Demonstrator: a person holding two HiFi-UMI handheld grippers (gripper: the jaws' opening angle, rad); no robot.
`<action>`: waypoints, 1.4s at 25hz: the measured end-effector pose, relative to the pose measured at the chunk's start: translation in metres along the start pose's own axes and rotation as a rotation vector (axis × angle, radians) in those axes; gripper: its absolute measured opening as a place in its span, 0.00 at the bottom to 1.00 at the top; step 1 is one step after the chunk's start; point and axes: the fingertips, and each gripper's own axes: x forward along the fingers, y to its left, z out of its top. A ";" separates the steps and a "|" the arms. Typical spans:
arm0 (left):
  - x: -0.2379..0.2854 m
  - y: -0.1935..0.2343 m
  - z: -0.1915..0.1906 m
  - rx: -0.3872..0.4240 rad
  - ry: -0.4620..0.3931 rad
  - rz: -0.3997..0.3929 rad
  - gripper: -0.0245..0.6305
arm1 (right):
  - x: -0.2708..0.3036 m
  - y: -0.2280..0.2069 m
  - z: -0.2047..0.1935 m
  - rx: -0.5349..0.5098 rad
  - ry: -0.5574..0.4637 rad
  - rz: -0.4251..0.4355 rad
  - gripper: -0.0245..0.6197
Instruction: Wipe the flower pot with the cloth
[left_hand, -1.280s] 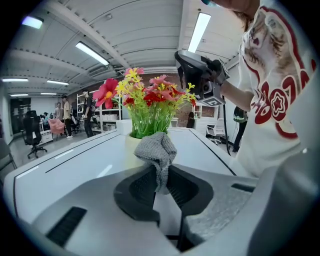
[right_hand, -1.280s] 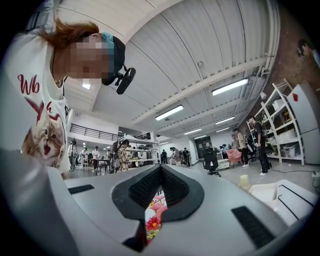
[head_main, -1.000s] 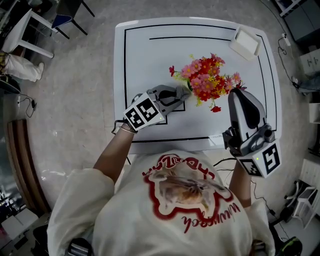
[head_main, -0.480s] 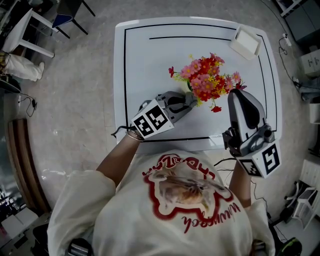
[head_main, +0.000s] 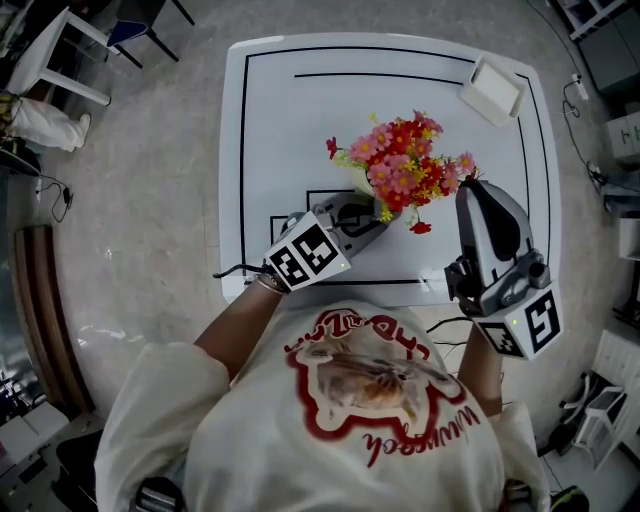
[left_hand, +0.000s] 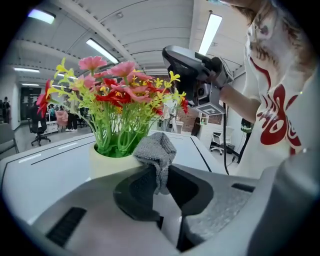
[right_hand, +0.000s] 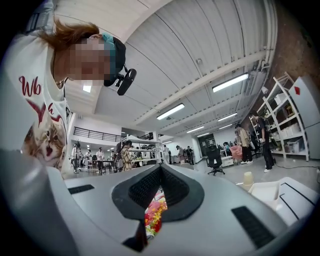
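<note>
head view shows my left gripper (head_main: 366, 213) has slid across the white table (head_main: 270, 120) over the last moment. its tip was short of the bouquet and is now tucked under the near edge of the artificial flowers (head_main: 400, 165). that brings the cloth to the pot, so i judge the wiping is about to start or has only just started.

in the left gripper view the jaws stand narrow, pinched on a folded grey cloth (left_hand: 156, 152) that sticks up past the pads. the cloth sits at the right side of the flower pot (left_hand: 107, 167), at its rim. i cannot tell whether it is pressing on the rim or only just beside it.

the pot stands upright near the middle of the table. it is a plain cream cylinder with green stems packed inside and red, pink and yellow blooms spreading wide above it. i see no dirt or marks on the side facing me.

my right gripper (head_main: 478, 188) hangs beside the flowers, apart from them. its jaws are together on nothing.
</note>
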 end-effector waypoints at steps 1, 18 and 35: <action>0.000 -0.002 0.002 0.002 -0.021 0.005 0.10 | 0.000 -0.002 0.001 -0.002 0.001 0.011 0.04; -0.058 -0.026 0.030 0.026 -0.228 0.251 0.10 | 0.003 0.004 0.002 -0.046 -0.009 0.175 0.04; -0.197 -0.139 0.094 0.131 -0.405 0.402 0.10 | -0.068 0.196 -0.012 -0.110 0.029 0.169 0.04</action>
